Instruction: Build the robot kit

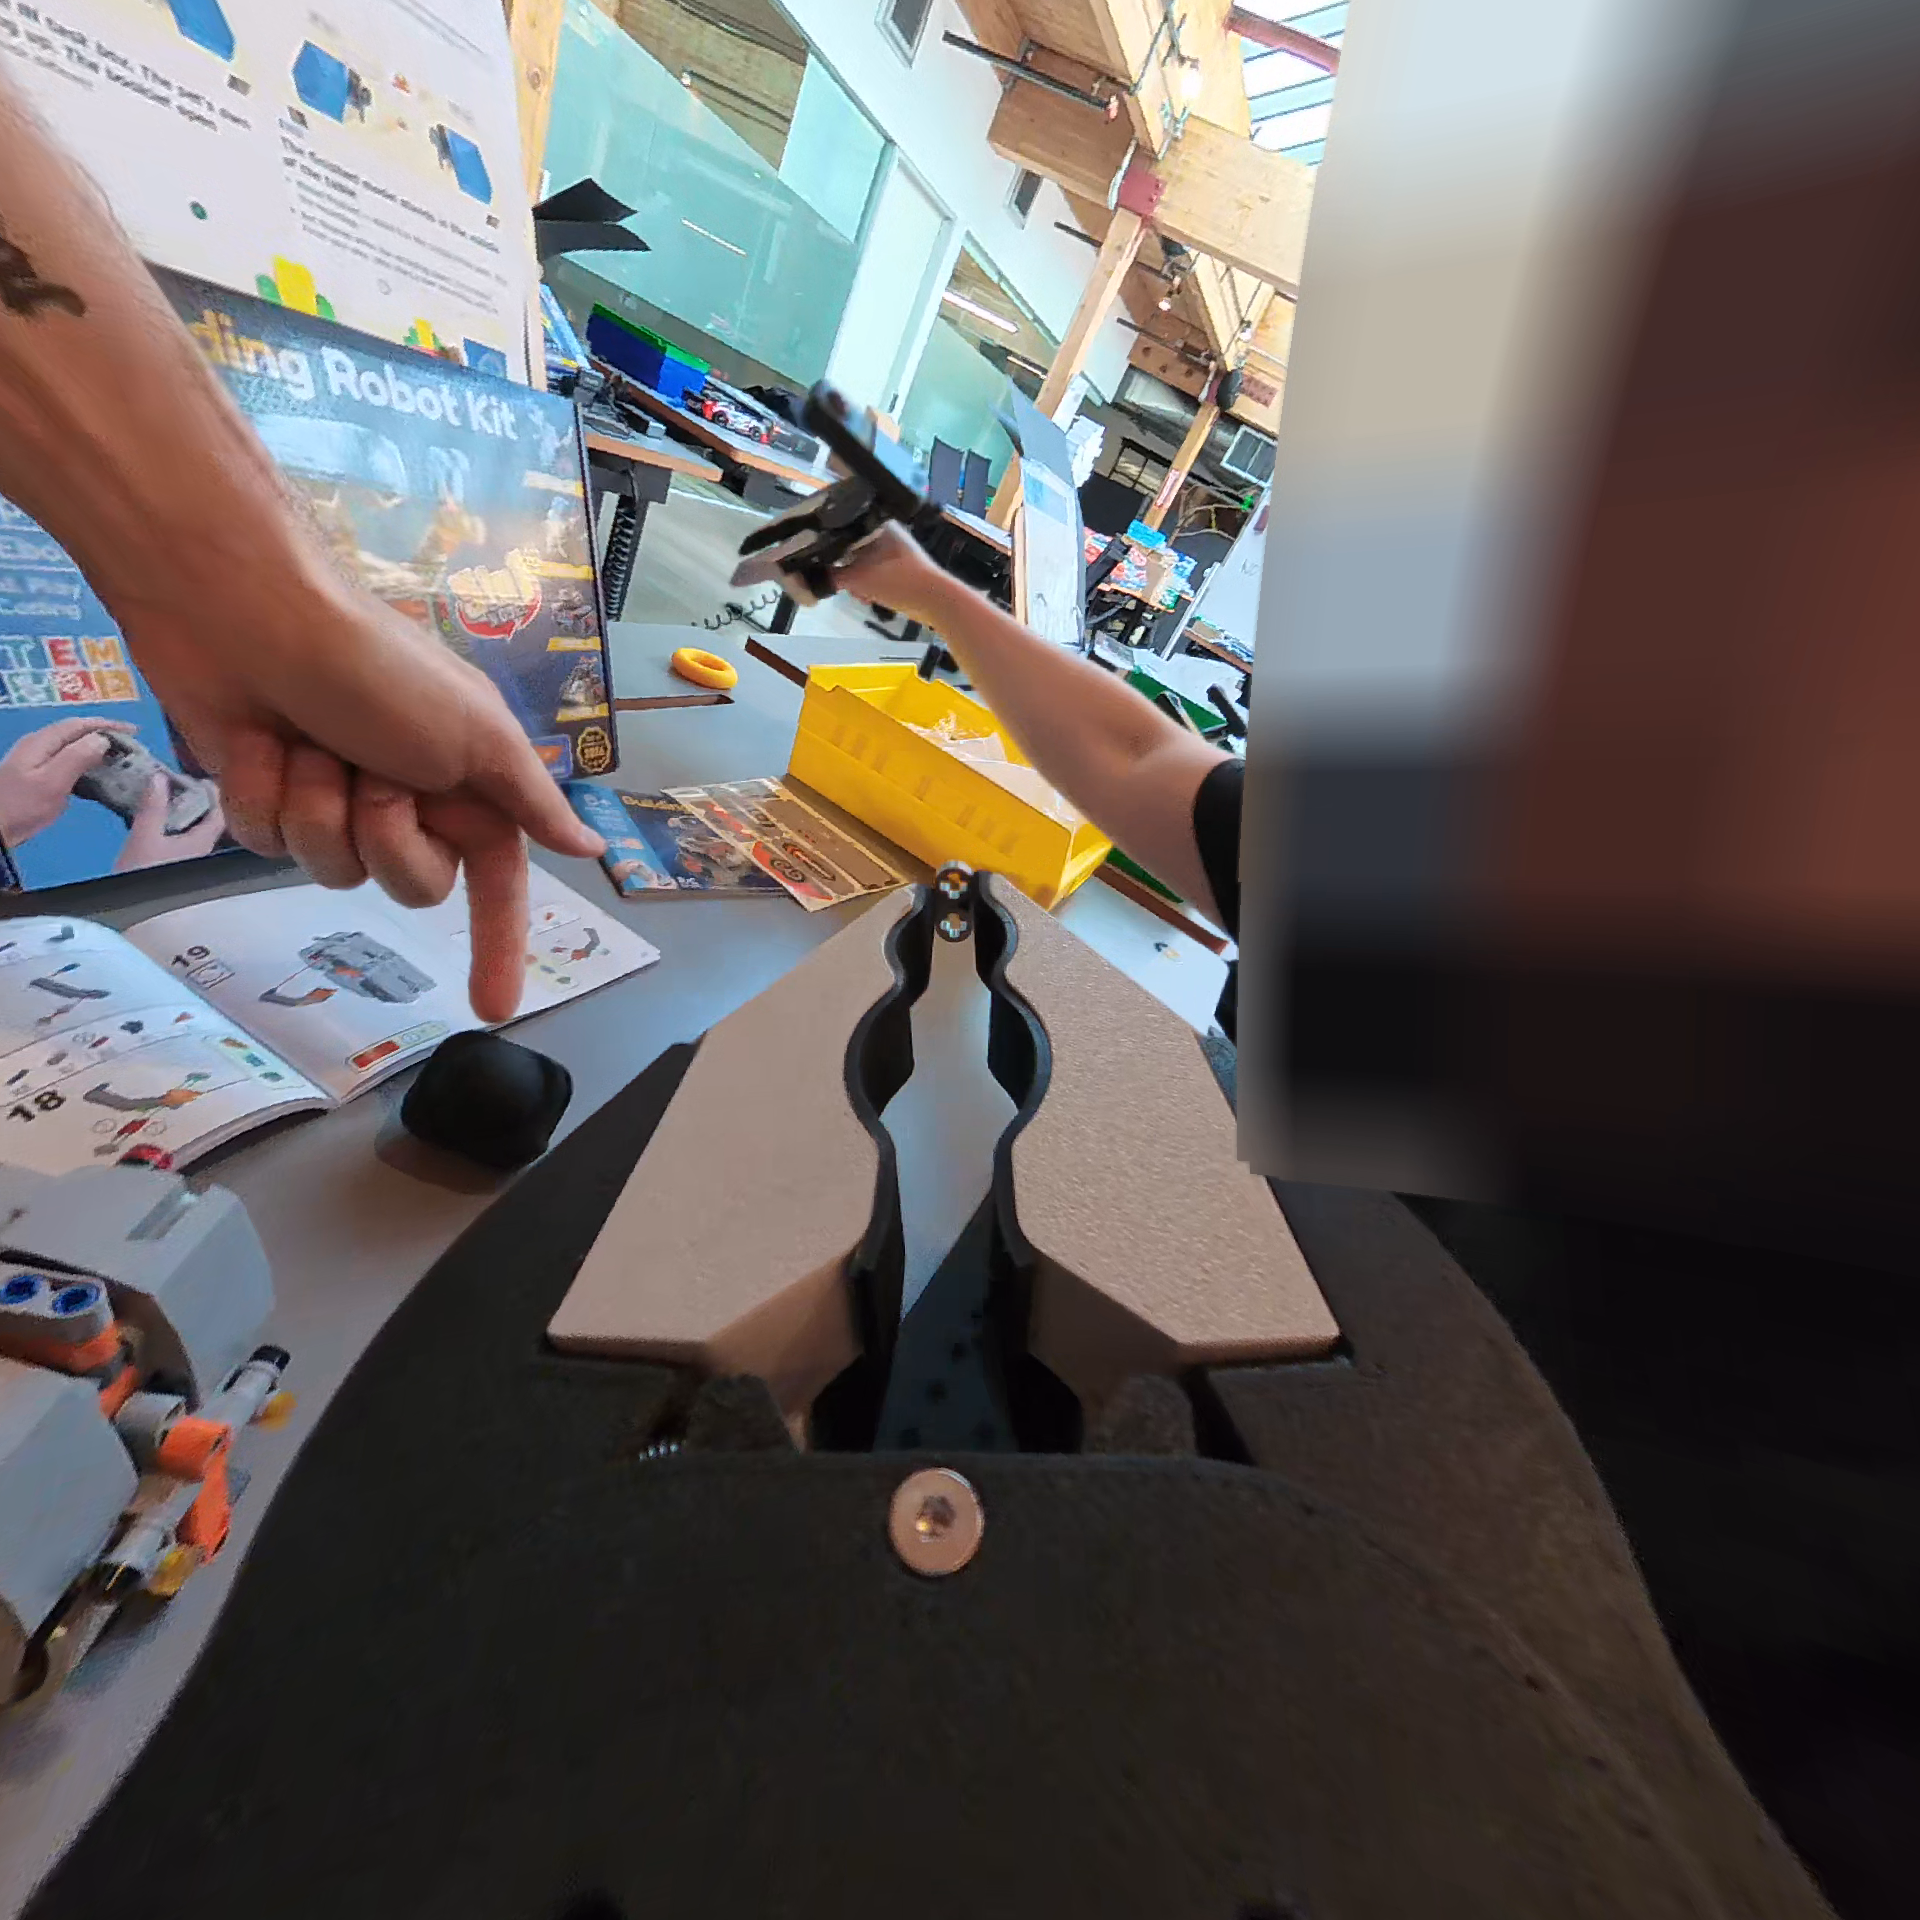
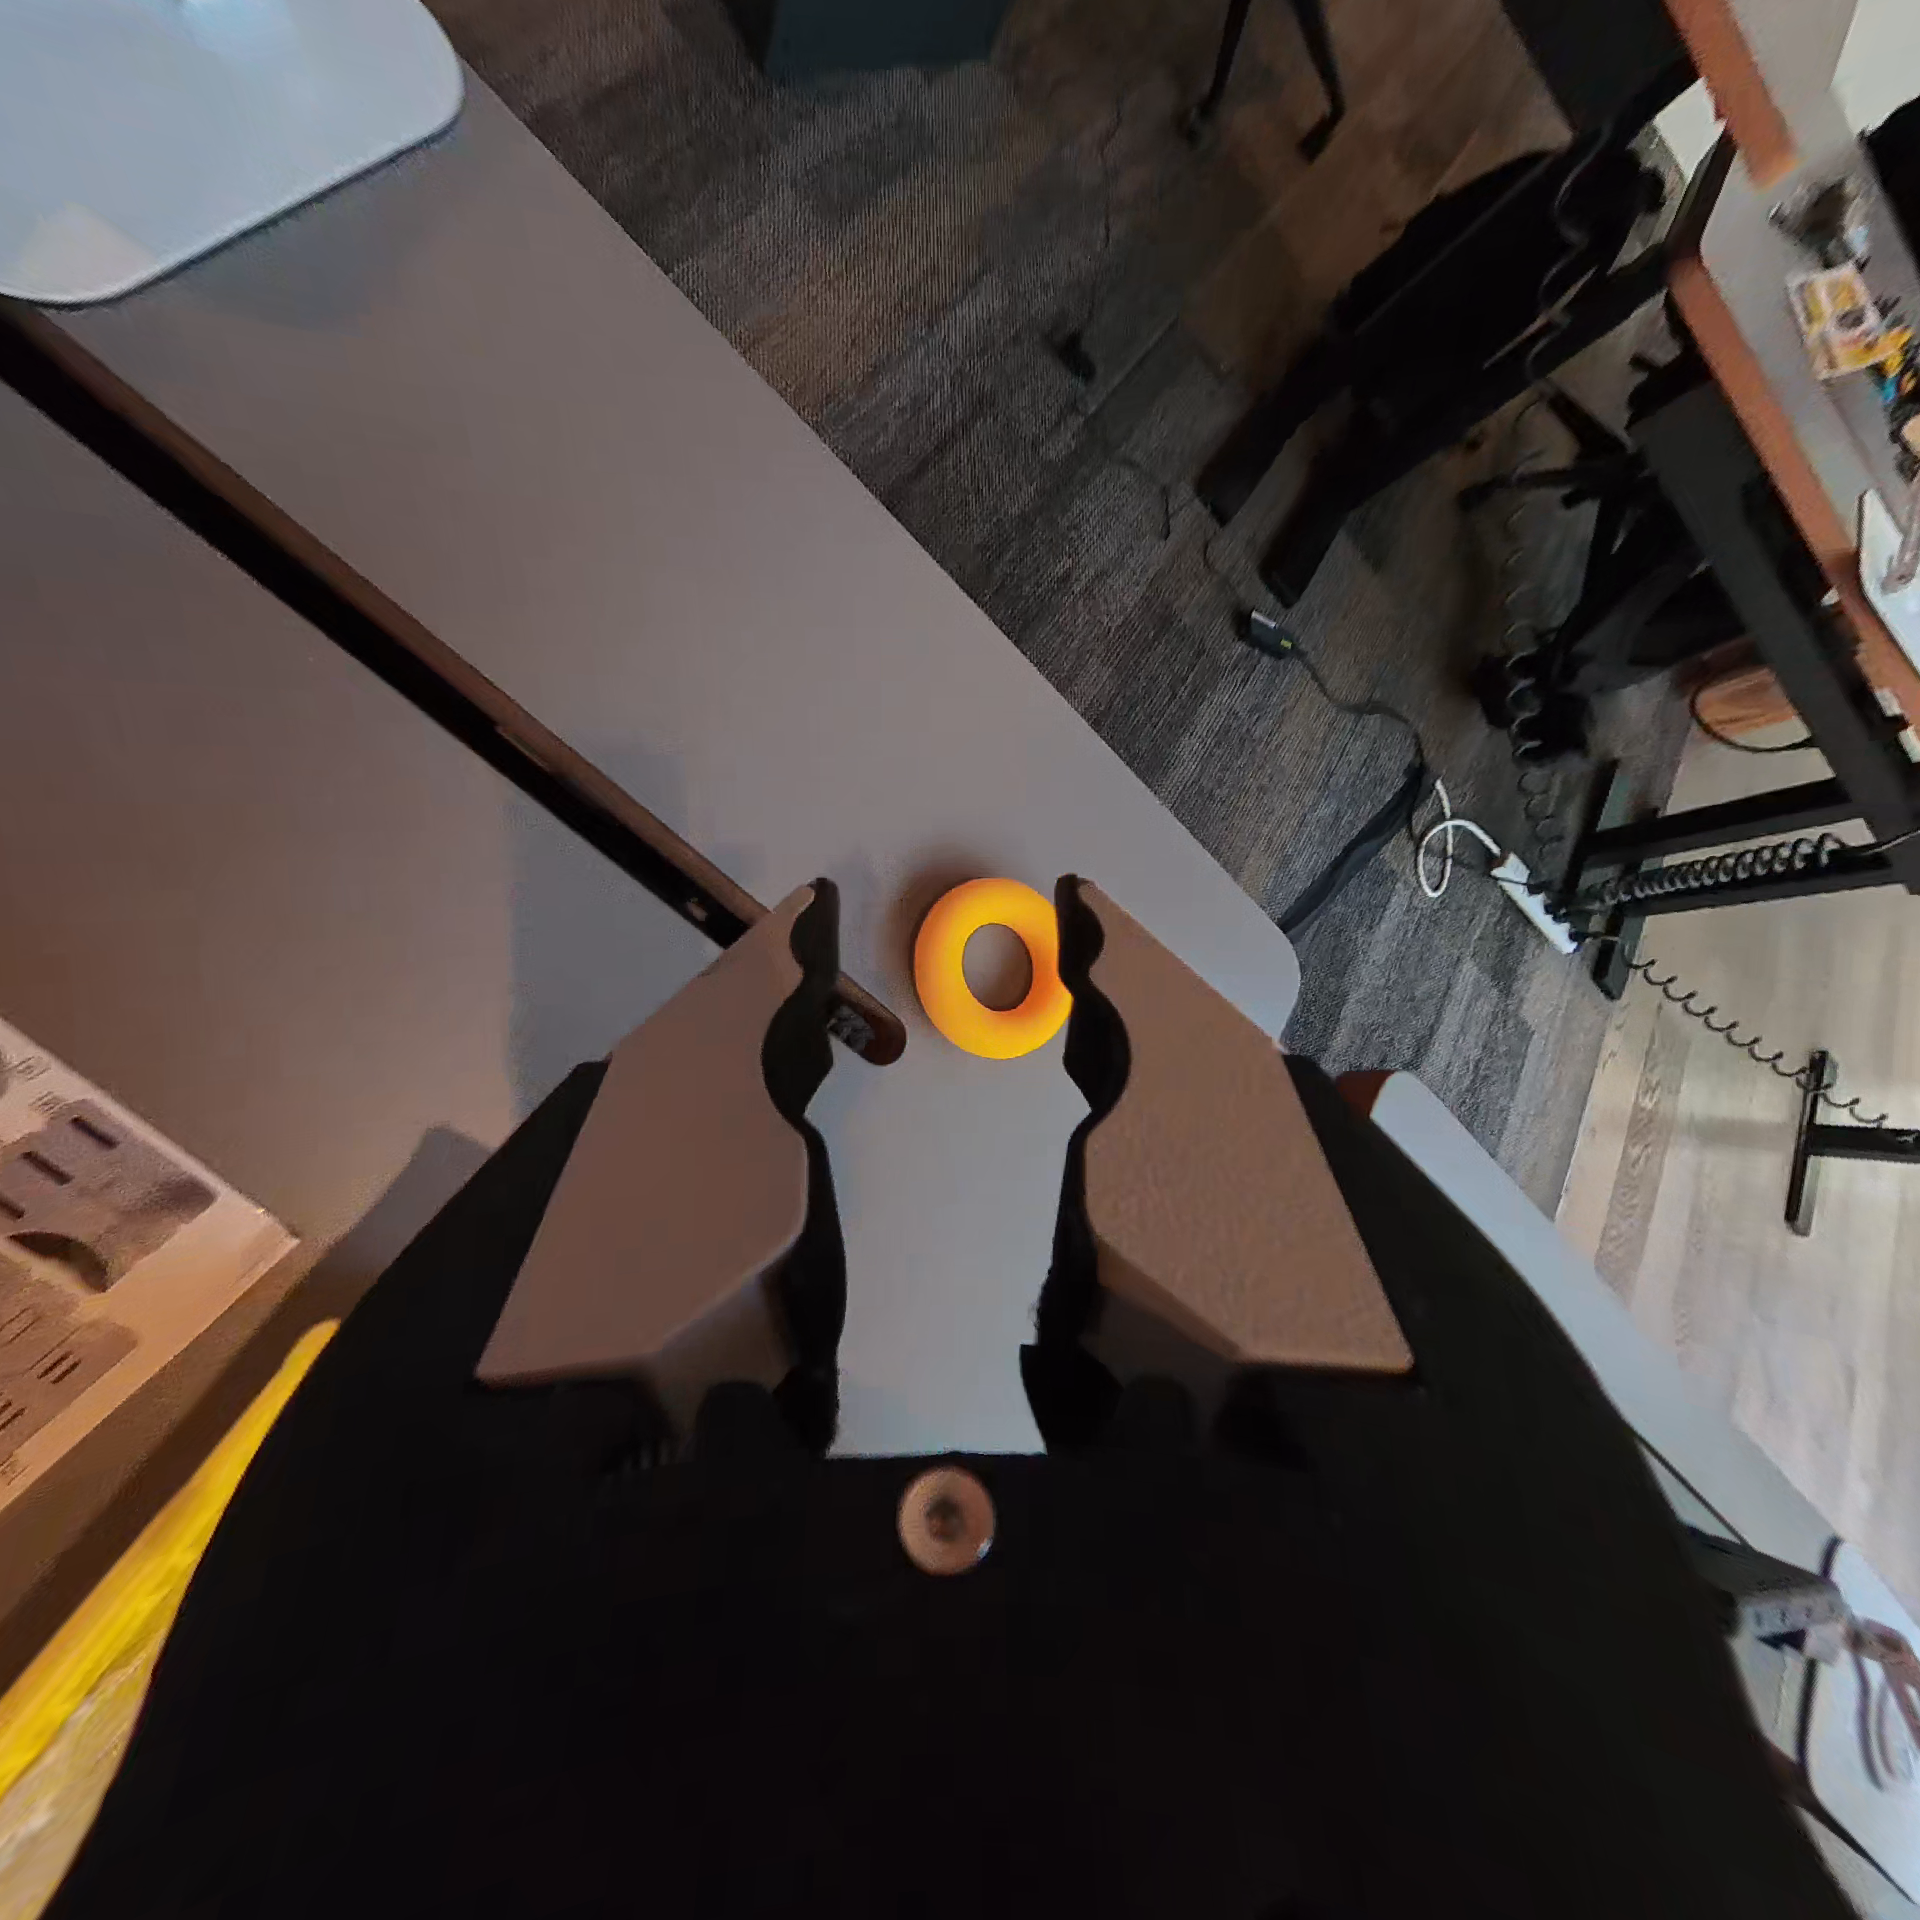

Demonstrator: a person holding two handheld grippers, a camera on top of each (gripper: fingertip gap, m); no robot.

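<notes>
While the yellow bin (image 1: 914, 774) holds seemingly clear bags, left hand-held gripper (image 1: 951, 899) pinches a small part, right hand-held gripper (image 2: 943, 914) gapes empty.

— Where am I working?

— In a big open workshop or maker-style office, from what I see. Heavy timber beams (image 1: 1174, 135) and posts run overhead, and frosted glass partitions (image 1: 727, 208) close off rooms behind.

— And the furniture?

— I'm over a grey table (image 2: 582, 540) butted against another. More long desks (image 1: 665, 416) stand across the hall, loaded with coloured bins and a model car. Grey carpet tiles (image 2: 987, 343) cover the floor, with a power strip (image 2: 1538, 894) and coiled cables trailing under black desk legs.

— Anything on my own table?

— A robot kit box (image 1: 416, 499), an open instruction booklet (image 1: 312, 997), a yellow parts bin (image 1: 914, 769) and a half-built brick model (image 1: 114, 1382).
</notes>
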